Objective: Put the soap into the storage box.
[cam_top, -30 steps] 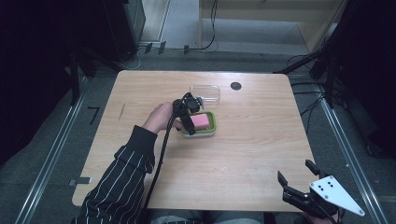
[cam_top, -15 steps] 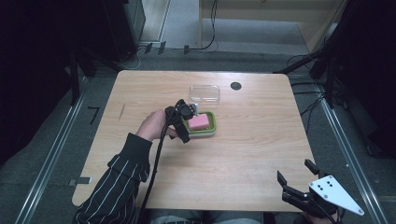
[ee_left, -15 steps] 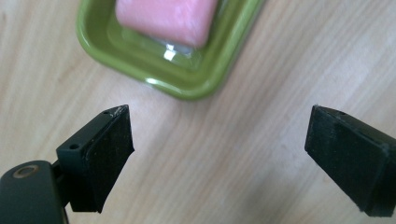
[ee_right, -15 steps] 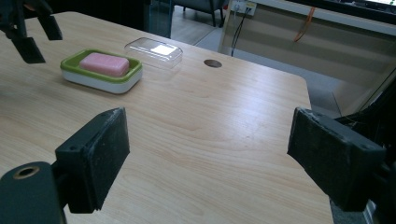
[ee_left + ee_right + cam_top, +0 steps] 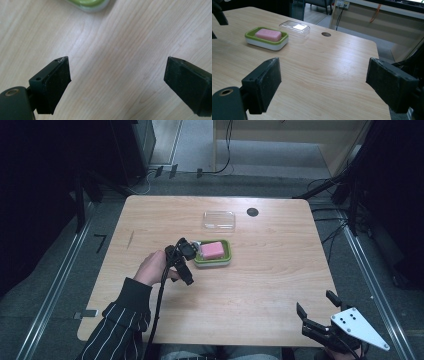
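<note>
- Your left gripper (image 5: 184,265) sits left of centre in the high view, low over the bare wood of the counter (image 5: 270,285), with your hand wrapped round its body.
- Its jaws are released, spread wide with nothing between them; in the left gripper view you see plain wood grain in the gap.
- The soap dish (image 5: 213,254), green-rimmed on a white base, lies just to the right of that gripper in the high view, close by but not touched by the jaws. In the left gripper view its green edge (image 5: 88,4) peeks in at the top of the frame, above and beyond the jaw tips.
- The pink soap bar (image 5: 212,250) rests flat inside the dish.
- The clear lid (image 5: 219,219) lies on the counter just above the dish in the high view, apart from it.
- Your right gripper (image 5: 320,317) is at the lower right corner of the high view, at the counter's near edge, well apart from the dish.
- Its jaws are released too, wide and empty; in the right gripper view the dish (image 5: 266,40) sits far off at upper left.
</note>
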